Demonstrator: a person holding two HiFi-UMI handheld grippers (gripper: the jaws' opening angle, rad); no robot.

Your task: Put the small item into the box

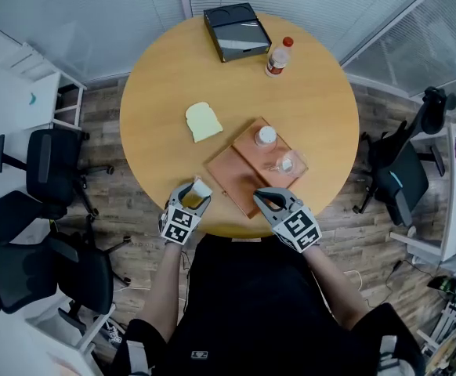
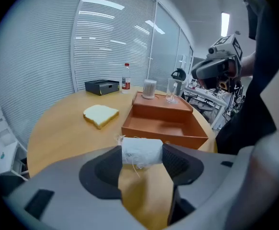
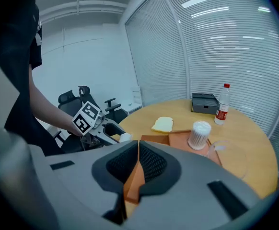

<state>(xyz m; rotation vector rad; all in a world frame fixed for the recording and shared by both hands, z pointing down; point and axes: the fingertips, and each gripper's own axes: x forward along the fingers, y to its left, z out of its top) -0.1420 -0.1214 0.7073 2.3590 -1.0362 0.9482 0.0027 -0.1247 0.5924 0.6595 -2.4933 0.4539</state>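
Small white roll (image 2: 140, 151) gripped crosswise between left gripper (image 1: 195, 193) jaws, frayed threads plain only in left gripper view, orange box (image 2: 164, 128) just ahead, right gripper (image 3: 137, 159) jaws closed on its near wall.

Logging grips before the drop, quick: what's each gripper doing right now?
Left gripper: tongs closed on the small white roll.
Right gripper: tongs closed together; nothing clearly gripped, orange box visible below.
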